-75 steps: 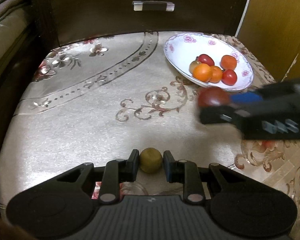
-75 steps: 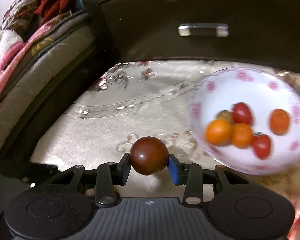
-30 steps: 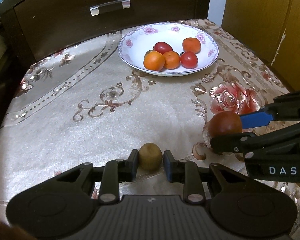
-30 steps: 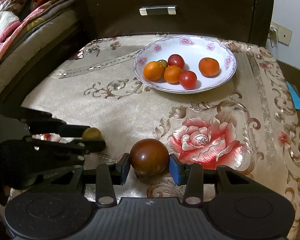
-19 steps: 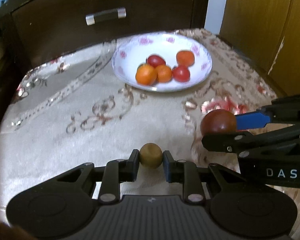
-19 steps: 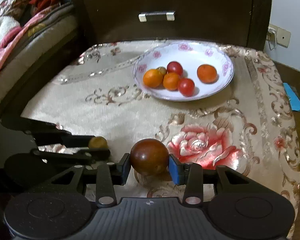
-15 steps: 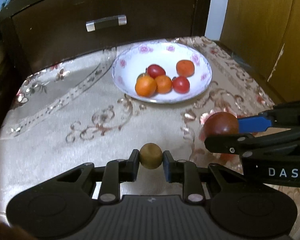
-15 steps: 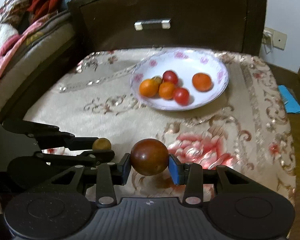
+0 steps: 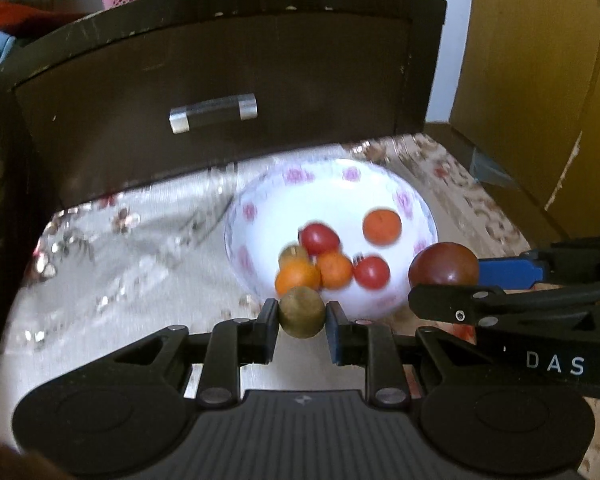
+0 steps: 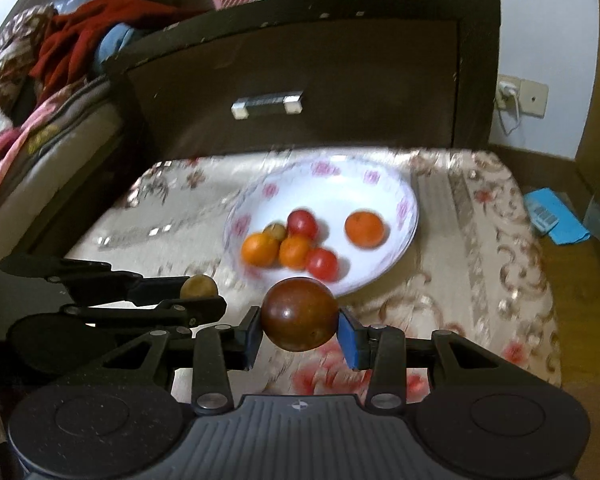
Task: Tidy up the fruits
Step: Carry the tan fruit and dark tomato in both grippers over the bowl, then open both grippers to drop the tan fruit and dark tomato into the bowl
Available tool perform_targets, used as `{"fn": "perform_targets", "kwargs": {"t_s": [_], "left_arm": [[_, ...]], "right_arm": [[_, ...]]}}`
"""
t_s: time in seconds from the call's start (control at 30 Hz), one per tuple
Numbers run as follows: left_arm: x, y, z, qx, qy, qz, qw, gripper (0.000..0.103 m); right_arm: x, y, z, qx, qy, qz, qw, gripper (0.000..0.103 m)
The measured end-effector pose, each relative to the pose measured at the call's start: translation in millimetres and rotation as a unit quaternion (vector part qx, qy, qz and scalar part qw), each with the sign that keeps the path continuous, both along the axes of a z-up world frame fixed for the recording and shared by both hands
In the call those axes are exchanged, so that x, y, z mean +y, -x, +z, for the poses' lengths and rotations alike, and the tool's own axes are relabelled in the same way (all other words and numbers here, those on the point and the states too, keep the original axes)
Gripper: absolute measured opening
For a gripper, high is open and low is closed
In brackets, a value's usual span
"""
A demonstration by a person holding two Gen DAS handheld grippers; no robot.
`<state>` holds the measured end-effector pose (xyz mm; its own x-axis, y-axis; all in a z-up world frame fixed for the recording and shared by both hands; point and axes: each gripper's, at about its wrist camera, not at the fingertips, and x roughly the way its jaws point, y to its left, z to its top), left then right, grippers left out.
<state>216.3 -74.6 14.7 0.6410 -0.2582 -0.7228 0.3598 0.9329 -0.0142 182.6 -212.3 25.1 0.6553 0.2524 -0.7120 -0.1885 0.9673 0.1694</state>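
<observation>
- Your left tongs (image 9: 302, 317) are clamped on a small olive-brown fruit (image 9: 302, 312), held clear above the cloth-covered desk (image 9: 112, 280).
- Your right tongs (image 10: 299, 330) are clamped on a large dark red-brown tomato (image 10: 299, 314), also held off the cloth.
- The 2 tongs sit side by side, near each other, both just in front of the white floral bowl (image 10: 388, 184).
- The bowl rests on the desk, close to the dark drawer front (image 10: 340, 80) behind it.
- Inside the bowl lie 3 orange fruits, 2 red tomatoes and 1 small brownish fruit; 5 are clustered together, with 1 orange fruit (image 10: 365, 229) apart on the right.
</observation>
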Motion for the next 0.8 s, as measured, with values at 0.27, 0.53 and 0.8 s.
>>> {"fn": "perform_targets", "kwargs": {"t_s": [0.27,0.53,0.8], "left_arm": [[-11.9,-37.8,-2.5,-0.007,0.000,0.007,1.0000,0.033],[-12.7,-65.2,-9.8,-0.009,-0.005,0.019,0.9998,0.032],[-18.0,-79.6,-20.4,-0.005,-0.011,0.017,0.9998,0.032]], "right_arm": [[-11.1,-38.4,1.8,-0.011,-0.006,-0.018,1.000,0.034],[-13.0,-72.8,-0.7,-0.029,0.004,-0.015,0.999,0.035],[-16.4,-94.6,-11.4,-0.033,0.001,-0.018,0.999,0.035]]}}
